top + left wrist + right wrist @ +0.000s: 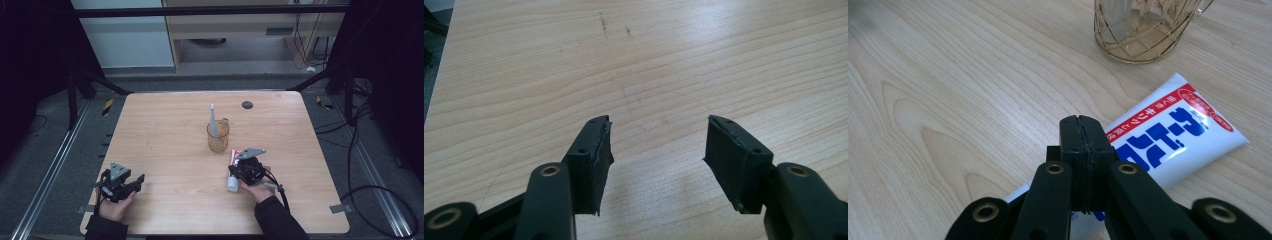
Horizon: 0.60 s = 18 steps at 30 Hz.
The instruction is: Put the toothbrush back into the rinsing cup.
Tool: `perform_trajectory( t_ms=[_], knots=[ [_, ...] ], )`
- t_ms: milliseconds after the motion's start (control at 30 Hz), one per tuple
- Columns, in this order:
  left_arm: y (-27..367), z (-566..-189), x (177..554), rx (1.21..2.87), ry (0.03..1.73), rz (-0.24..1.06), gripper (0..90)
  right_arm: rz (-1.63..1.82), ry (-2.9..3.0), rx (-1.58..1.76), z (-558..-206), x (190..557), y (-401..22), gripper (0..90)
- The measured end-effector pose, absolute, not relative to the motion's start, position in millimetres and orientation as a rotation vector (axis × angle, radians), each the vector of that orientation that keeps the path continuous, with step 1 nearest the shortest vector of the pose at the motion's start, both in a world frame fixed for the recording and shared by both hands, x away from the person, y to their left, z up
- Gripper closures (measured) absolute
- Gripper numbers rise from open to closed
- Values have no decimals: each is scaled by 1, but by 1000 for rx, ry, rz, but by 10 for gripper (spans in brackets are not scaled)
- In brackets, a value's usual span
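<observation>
A: Your right hand-held gripper (1082, 122): jaws pressed together, nothing between them. It sits directly over the toothpaste tube (1168, 135). The closed tips lie above the tube; can't tell if they touch it.

B: And your left hand-held gripper (658, 145)?

A: Jaws apart, a wide gap, bare wood of the counter (674, 60) between them. Holds nothing, touches nothing. In the high view it rests at the counter's near left corner, well apart from the rest.

B: Where's the tube?

A: Flat on the counter, just beside the amber glass cup (218, 136), on its near right side. Cap end points toward you.

B: Count for your notes?

A: One tube. One cup. One white toothbrush (212, 120) standing upright in the cup. Two hand-held grippers, one in each of your hands.
</observation>
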<state>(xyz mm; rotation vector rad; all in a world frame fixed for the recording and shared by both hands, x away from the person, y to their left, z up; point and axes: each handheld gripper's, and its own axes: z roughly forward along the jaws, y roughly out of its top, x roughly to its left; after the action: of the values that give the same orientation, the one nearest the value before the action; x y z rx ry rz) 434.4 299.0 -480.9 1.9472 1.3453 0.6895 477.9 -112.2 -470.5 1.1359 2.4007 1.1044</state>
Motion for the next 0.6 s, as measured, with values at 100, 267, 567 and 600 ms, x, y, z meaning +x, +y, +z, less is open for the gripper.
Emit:
perform_trajectory(
  t_ms=[100, 267, 567, 600],
  knots=[
    [299, -481, 434, 1949, 1345, 689, 430, 1104, 2403, 1131, -471, 478, -112, 900],
    [299, -481, 434, 1951, 1347, 686, 430, 1099, 2404, 1123, -471, 476, -113, 900],
    [298, -482, 435, 1956, 1345, 686, 429, 1126, 2383, 1130, -470, 474, -111, 900],
    [298, -482, 435, 1955, 1345, 686, 430, 1131, 2386, 1123, -471, 475, -109, 900]
  ],
)
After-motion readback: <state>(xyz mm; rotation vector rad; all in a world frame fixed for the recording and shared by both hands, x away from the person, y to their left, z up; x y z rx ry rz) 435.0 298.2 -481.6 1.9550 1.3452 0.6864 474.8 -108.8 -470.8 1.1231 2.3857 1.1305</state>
